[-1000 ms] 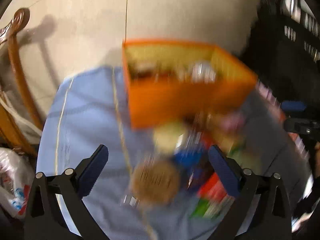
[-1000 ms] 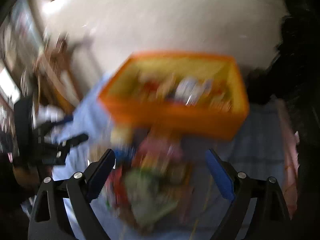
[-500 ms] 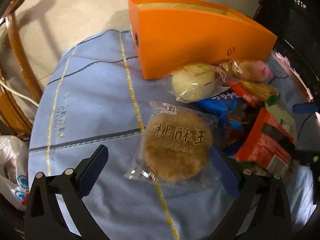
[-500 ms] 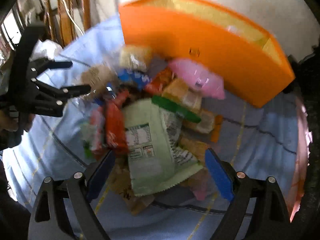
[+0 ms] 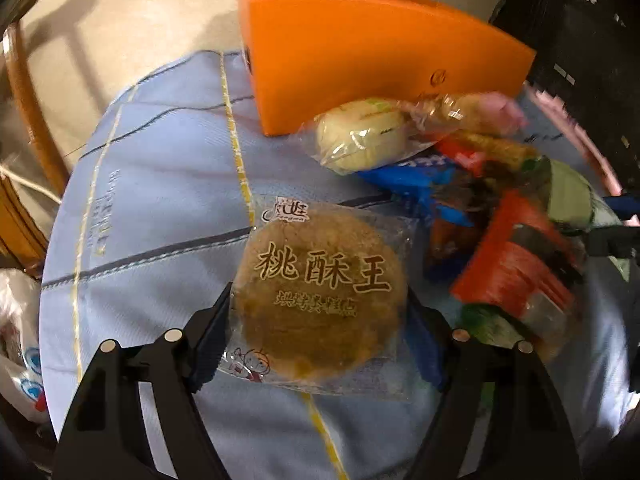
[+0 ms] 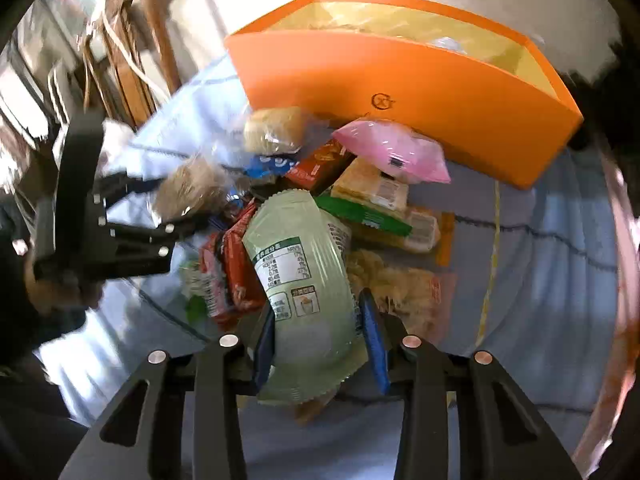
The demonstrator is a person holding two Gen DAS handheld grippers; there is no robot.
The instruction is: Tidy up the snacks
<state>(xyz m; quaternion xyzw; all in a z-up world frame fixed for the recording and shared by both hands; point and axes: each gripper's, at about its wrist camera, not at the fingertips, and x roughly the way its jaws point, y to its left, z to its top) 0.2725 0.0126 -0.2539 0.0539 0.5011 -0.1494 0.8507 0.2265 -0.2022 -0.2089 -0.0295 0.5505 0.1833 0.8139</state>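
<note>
Clear-wrapped round brown walnut cookie [image 5: 320, 292] sits clamped in the left gripper [image 5: 316, 344]; the right gripper [image 6: 320, 340] pinches the pale green plastic snack packet [image 6: 300, 276]. Lift both straight up, then over the orange cardboard box [image 6: 420, 92]

Woven, matt blue tablecloth [image 5: 160, 184] with stitched yellow lines. Smooth, matt orange cardboard box [image 5: 360, 52]. Clear, glossy plastic wrapper [image 5: 320, 300] over a rough brown walnut cookie. Glossy pale-green foil packet [image 6: 304, 280] with a crimped edge. Matt black plastic gripper arms with shiny metal screws [image 5: 173, 335].
</note>
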